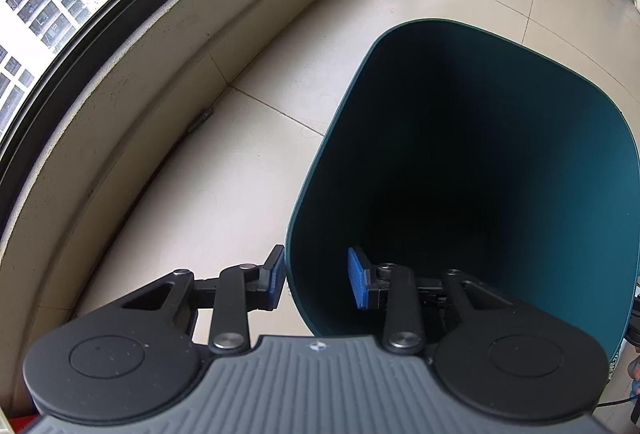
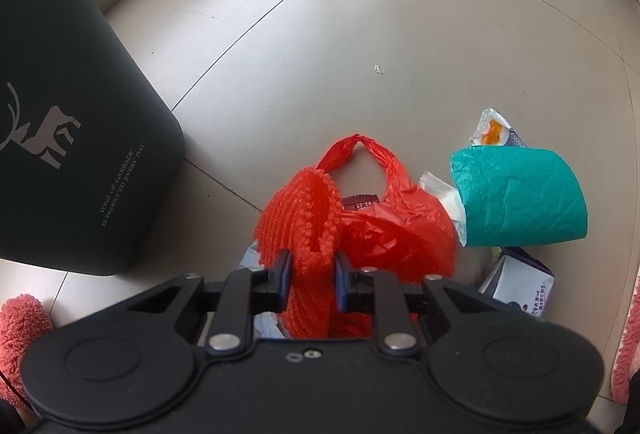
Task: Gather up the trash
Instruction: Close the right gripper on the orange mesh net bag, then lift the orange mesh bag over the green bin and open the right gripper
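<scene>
Left gripper (image 1: 318, 280) straddles the near rim of the dark green bin (image 1: 580, 214), jaws spread wide, one finger outside and one inside, not pinching it; the bin's depths look empty, though too dark to be sure. Right gripper (image 2: 313, 274) is clamped on an orange knitted cloth (image 2: 298, 210) above the floor pile: red plastic bag (image 2: 400, 230), teal paper (image 2: 520, 194), wrappers (image 2: 494, 130) and a white carton (image 2: 520, 284) all remain to collect.

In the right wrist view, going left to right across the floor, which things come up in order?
Dark green trash bin → red mesh cloth, pinched in the right gripper → red plastic bag → teal crumpled paper.
</scene>
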Demonstrator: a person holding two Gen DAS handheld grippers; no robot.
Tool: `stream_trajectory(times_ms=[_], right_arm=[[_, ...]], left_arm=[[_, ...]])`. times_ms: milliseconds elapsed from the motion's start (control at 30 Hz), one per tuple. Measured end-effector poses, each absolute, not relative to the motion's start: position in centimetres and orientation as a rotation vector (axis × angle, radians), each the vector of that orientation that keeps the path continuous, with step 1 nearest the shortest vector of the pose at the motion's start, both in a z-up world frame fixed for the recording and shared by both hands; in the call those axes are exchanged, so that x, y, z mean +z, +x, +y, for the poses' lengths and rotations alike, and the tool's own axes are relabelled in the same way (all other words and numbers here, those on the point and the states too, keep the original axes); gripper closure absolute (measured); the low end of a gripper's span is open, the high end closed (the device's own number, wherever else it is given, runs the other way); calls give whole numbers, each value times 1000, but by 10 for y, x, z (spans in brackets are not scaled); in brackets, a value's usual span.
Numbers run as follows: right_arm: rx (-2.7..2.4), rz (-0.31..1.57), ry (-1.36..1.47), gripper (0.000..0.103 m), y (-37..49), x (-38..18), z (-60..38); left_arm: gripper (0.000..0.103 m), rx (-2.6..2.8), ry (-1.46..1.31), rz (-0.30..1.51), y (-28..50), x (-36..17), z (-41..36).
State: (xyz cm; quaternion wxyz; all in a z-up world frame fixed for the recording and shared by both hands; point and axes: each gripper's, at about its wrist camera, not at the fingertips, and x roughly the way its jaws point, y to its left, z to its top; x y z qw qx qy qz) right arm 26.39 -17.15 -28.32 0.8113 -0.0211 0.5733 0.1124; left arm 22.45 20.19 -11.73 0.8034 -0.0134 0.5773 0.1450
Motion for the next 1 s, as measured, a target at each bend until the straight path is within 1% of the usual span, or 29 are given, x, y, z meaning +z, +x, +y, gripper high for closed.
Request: stream_trajectory(times_ms=[33, 167, 267, 400, 500, 567, 633, 700, 833, 1000], right_arm=[[241, 1220, -39, 90, 263, -281, -172], [250, 1202, -24, 92, 256, -264, -173], [260, 1168, -29, 92, 247, -233, -170], [283, 1094, -6, 92, 232, -169, -165], [330, 1011, 8, 92, 220, -108, -156], [369, 969, 6, 92, 214, -67, -143], [420, 949, -2, 92, 213, -35, -124], [468, 940, -17, 92, 216, -17, -104], [546, 918, -114, 92, 230, -11, -48], [571, 971, -157, 92, 250, -41, 4]], left_arm=[[73, 314, -19, 1235, 224, -117, 200], [82, 336, 14, 1239, 222, -118, 200], [89, 347, 22, 1240, 223, -118, 200], [93, 344, 28, 1236, 219, -119, 203], [93, 320, -8, 1255, 227, -118, 215], [93, 311, 8, 1263, 225, -117, 207], [93, 308, 25, 1268, 224, -117, 204], [93, 309, 25, 1271, 225, -117, 204], [93, 315, -9, 1269, 228, -115, 208], [93, 319, -23, 1265, 225, -115, 215]])
